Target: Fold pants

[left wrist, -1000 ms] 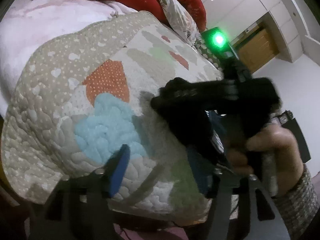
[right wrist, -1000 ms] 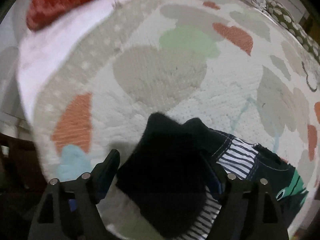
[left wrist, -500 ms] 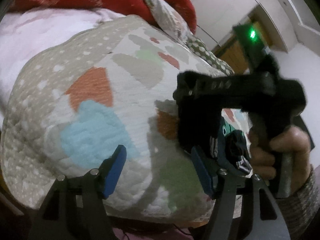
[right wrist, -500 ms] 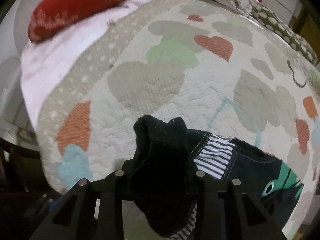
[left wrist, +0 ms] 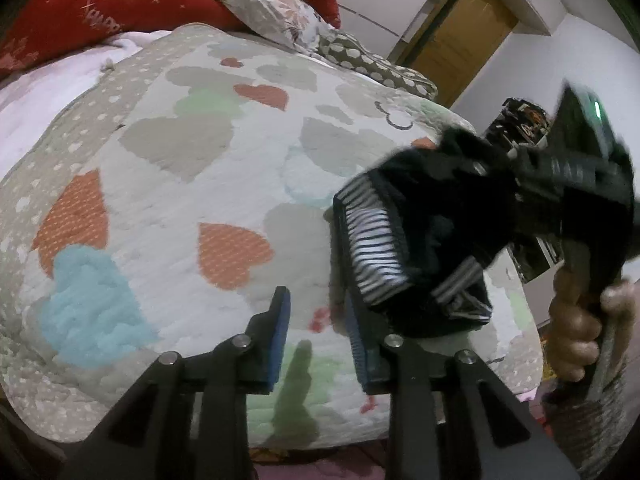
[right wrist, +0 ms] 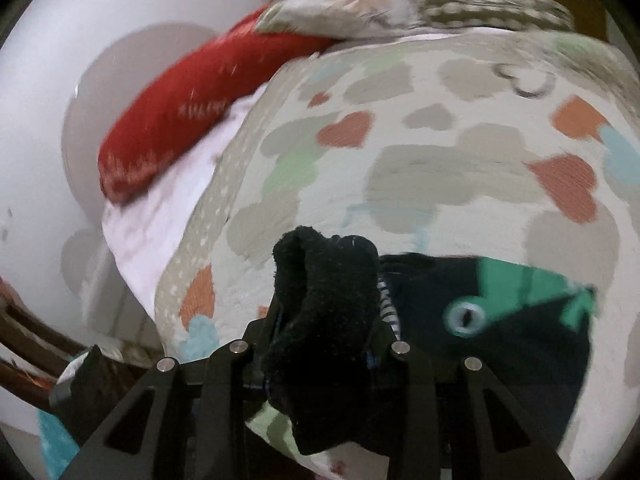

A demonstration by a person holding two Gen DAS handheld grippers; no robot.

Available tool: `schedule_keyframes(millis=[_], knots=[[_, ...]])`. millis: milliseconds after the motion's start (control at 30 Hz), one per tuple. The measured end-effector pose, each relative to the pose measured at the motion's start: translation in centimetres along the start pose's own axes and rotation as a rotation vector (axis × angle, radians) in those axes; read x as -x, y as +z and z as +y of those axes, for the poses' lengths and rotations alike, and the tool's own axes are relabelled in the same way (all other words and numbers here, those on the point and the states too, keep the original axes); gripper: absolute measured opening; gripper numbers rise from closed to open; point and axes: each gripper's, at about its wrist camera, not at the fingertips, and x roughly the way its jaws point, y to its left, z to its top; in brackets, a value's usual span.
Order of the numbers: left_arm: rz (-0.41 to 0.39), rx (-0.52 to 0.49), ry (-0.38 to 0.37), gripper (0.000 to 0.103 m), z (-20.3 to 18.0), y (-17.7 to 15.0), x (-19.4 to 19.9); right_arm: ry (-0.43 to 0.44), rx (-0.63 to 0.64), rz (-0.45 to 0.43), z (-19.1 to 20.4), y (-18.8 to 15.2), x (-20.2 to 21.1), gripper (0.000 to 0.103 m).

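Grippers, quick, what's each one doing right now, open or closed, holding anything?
Left gripper: open, holding nothing.
Right gripper: closed on the dark fleece pants with striped lining.

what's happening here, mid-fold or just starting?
Looks mid-fold. A person works with two handheld grippers over a bed covered by a heart-patterned quilt. The right gripper is shut on a bunched dark edge of the pants, lifting that end off the quilt; the striped lining shows. The left gripper is open and holds nothing, close beside the raised fabric. No finished fold is visible. Red pillows lie at the far end of the bed.
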Motion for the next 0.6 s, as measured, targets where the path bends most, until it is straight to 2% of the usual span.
schedule_keyframes(millis=[133,233,267,333,433,500,567,600], knots=[[0.017,-0.014,0.015,0.032,-1.7,0.3,-0.8,0.032,-0.108,-0.069,-5.9,-1.6,3.1,0.037],[0.036,-0.030,0.033,0.033,-3.1,0.6,-1.7,0.056,-0.178,-0.091,-9.8,-3.3,4.0,0.047],[0.040,-0.039,0.040,0.033,-3.6,0.8,-1.9,0.050,-0.198,-0.096,-10.8,-3.9,4.2,0.054],[0.040,-0.059,0.049,0.033,-4.5,1.1,-2.0,0.034,-0.221,-0.121,-12.7,-5.2,5.1,0.061],[0.035,-0.098,0.043,0.033,-6.3,1.9,-2.1,-0.052,-0.237,-0.207,-14.7,-6.6,8.1,0.061],[0.026,-0.138,0.036,0.035,-7.9,2.3,-2.4,-0.078,-0.244,-0.265,-15.3,-7.0,10.0,0.061],[0.021,-0.195,0.030,0.041,-9.8,2.4,-3.2,-0.024,-0.256,-0.327,-15.4,-7.2,11.9,0.055],[0.023,-0.218,0.035,0.041,-10.6,2.2,-3.8,0.032,-0.260,-0.343,-15.3,-7.1,12.5,0.053]])
